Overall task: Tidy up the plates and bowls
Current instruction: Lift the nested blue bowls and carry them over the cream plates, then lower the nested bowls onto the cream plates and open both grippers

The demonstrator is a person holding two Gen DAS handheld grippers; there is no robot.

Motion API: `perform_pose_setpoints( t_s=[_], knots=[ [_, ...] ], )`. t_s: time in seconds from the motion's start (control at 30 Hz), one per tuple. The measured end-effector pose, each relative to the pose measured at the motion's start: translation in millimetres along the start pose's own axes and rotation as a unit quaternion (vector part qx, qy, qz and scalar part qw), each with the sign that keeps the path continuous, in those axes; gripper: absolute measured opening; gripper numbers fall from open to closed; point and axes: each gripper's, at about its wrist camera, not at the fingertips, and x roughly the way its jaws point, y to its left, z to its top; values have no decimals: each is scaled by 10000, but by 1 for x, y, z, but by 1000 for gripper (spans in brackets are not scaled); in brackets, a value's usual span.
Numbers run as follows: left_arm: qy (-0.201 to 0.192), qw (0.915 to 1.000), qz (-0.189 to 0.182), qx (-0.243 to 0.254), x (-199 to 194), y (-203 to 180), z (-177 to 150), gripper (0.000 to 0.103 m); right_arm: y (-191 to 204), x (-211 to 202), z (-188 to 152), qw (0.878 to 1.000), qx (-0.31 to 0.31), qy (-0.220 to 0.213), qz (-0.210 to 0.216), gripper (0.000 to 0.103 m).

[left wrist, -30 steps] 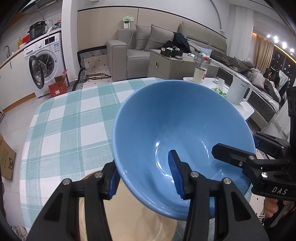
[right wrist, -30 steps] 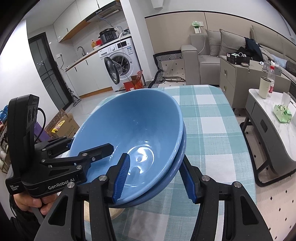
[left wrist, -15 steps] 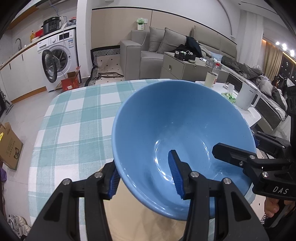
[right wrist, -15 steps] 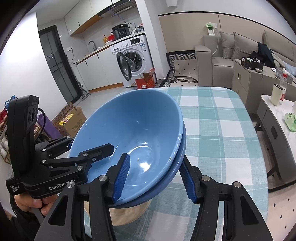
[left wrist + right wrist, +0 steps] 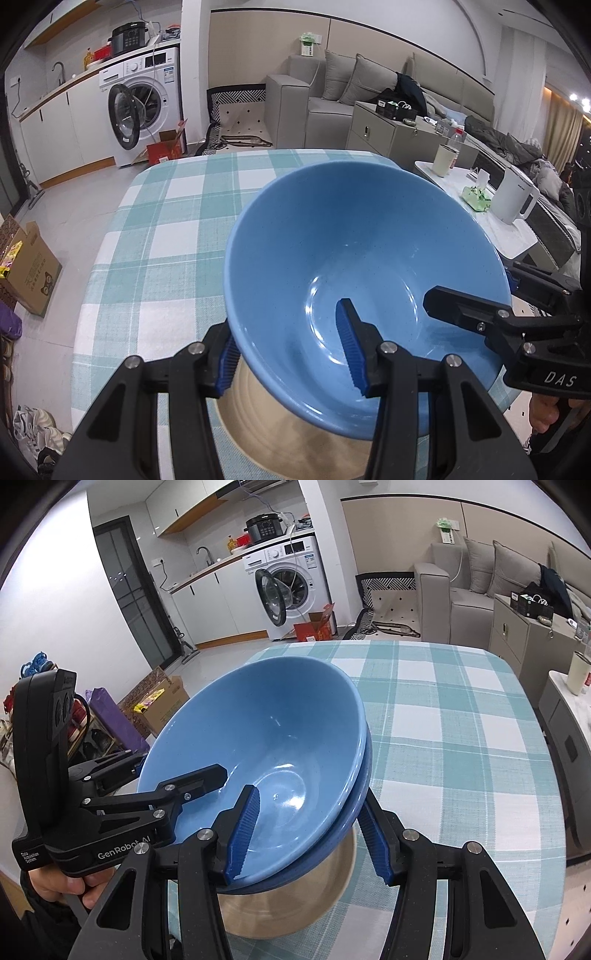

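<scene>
Two nested blue bowls (image 5: 354, 251) (image 5: 266, 731) hang tilted above the table, carried by both grippers. My left gripper (image 5: 290, 354) is shut on their near rim, one blue pad inside and one outside. My right gripper (image 5: 308, 840) clamps the opposite rim the same way; the double rim (image 5: 364, 775) shows beside its right finger. Each gripper appears in the other's view: the right gripper (image 5: 491, 288), the left gripper (image 5: 166, 771). Directly under the bowls a beige dish (image 5: 295, 428) (image 5: 291, 904) sits on the tablecloth, mostly hidden.
The table carries a teal-and-white checked cloth (image 5: 166, 229) (image 5: 450, 738), with rounded edges on all sides. A low white side table (image 5: 513, 240) with a kettle and a cup stands to the right. A cardboard box (image 5: 29, 273) lies on the floor at left.
Both grippers have carried the bowls sideways across the table and a little lower. More of the beige dish now shows under them. The grips have not changed.
</scene>
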Motion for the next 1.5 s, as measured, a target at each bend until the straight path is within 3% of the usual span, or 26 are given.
perform_pose_setpoints(
  t_s=[0.83, 1.33, 1.43, 1.5],
  knots=[
    [264, 9992, 59, -278, 19, 25, -25, 48, 11, 38, -8, 9992, -86, 361, 124, 56],
    [208, 9994, 11, -261, 23, 26, -23, 48, 14, 37, -10, 9993, -152, 326, 51, 56],
    [194, 9994, -35, -277, 23, 26, -24, 52, 13, 37, -11, 9994, -141, 326, 49, 56],
    [146, 9997, 10, -220, 21, 26, -25, 61, 12, 36, -10, 9995, -143, 283, 87, 57]
  ],
)
